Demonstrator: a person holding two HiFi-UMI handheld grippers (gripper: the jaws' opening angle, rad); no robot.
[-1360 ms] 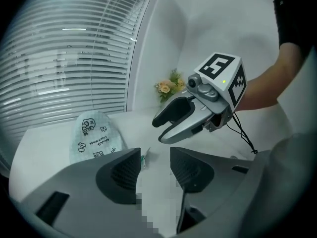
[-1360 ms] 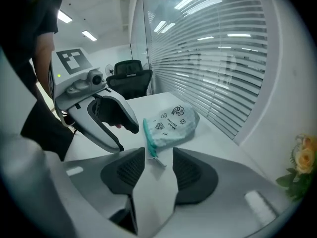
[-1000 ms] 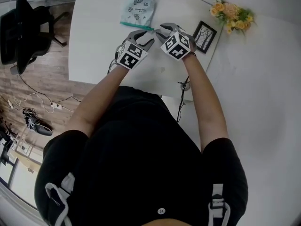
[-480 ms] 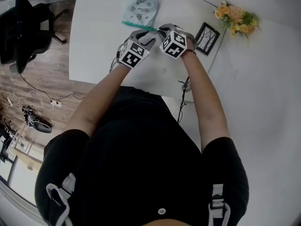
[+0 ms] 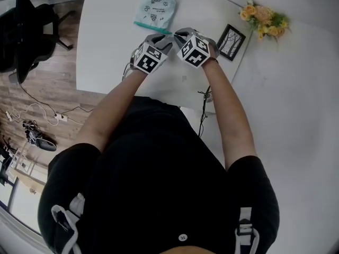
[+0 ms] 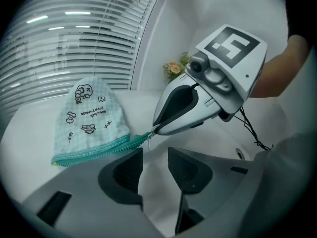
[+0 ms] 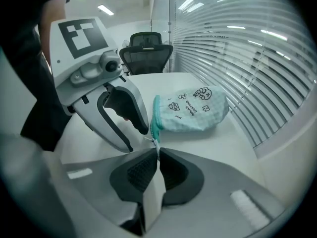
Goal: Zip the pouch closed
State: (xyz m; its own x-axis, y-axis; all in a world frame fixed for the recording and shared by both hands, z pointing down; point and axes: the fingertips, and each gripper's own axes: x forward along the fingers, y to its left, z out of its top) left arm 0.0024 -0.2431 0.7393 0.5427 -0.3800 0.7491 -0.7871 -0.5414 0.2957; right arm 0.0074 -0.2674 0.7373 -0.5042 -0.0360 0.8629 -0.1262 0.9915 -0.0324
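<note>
Two grippers: both hover over the near end of the pouch (image 5: 156, 7), close together, on the white table (image 5: 106, 41).
Just changed: the right gripper (image 7: 157, 155) has just been closing its jaws, and they now sit pinched together on the little zipper pull (image 7: 157, 144) at the corner of the pouch.
Right grip: looks solid to me. The pads meet right on the tab with no gap showing, and only the tab is between them, no fabric.
Left gripper (image 6: 151, 157): its jaws have eased in a bit but are apart, with only bare table between them. Its tips sit just short of the teal zipper (image 6: 94, 152), not touching it.
Pouch spot: lying flat on the table, pale checked fabric with little doodles. The zipper edge faces the person and the rounded end points away.
Zipper state: can't tell from here how much of it is open.
What it means: I'd say the pull is secured, so the slide can start once the pouch is held down.
Missing bit: the left gripper needs to clamp the pouch edge beside the pull. Otherwise the whole pouch will probably just drag along.
</note>
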